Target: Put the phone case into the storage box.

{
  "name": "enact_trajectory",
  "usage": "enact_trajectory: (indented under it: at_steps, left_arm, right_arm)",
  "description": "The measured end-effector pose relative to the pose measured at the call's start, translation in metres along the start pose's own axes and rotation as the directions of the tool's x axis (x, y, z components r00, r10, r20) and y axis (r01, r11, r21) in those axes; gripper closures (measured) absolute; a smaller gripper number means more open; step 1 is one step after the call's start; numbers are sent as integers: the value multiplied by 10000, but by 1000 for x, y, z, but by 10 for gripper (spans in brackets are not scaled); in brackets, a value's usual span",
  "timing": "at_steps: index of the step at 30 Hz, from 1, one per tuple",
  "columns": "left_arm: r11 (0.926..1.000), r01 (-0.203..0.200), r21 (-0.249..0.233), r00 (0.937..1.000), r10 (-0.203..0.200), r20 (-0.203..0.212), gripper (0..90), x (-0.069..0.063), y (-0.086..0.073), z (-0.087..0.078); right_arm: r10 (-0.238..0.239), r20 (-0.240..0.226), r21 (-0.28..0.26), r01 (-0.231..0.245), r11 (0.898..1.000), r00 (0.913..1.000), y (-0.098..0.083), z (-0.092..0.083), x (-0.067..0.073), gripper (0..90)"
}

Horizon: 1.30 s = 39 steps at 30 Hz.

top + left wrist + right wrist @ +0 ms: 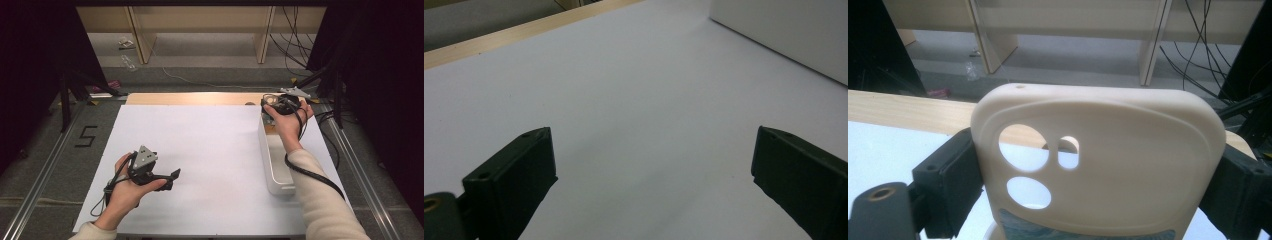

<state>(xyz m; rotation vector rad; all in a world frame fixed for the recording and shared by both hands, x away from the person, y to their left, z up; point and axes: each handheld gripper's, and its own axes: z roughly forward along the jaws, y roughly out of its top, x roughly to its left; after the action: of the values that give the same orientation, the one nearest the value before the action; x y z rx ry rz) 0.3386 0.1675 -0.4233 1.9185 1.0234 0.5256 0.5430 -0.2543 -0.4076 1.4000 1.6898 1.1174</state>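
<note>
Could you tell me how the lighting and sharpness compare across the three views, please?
High view: bright white table, nearly black at both sides, all in fair focus. Left gripper view: soft even light, left tongs slightly blurred, faint shadow between them. Right gripper view: cream phone case close up and soft, evenly lit, no glare; the shelves behind look sharper.

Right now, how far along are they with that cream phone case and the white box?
Done: the right tongs are clamped on the cream phone case, one jaw on each side edge. In hand: the case is held at the far end of the long white box; whether it is going in or coming out I cannot tell. Left: setting it down and letting go. The left tongs stand open over bare white table.
</note>
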Motion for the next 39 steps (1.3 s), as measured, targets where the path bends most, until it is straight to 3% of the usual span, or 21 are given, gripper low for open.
enact_trajectory:
  at_steps: [13, 25, 39]
  left_arm:
    - [10000, -14, 14, 10000, 13, 18, 34, 0, 0, 0]
    - [10000, -11, 3, 10000, 11, 24, 34, 0, 0, 0]
    - [10000, -21, 14, 10000, 21, 19, 34, -1, 0, 0]
  right_arm:
    - [240, -279, -16, -240, 9997, 9993, -1, 3, -2, 98]
    - [250, -143, 3, -250, 9997, 9996, -1, 4, -2, 59]
    - [315, -124, -473, -320, 9984, 9994, 9, 1, -5, 4]
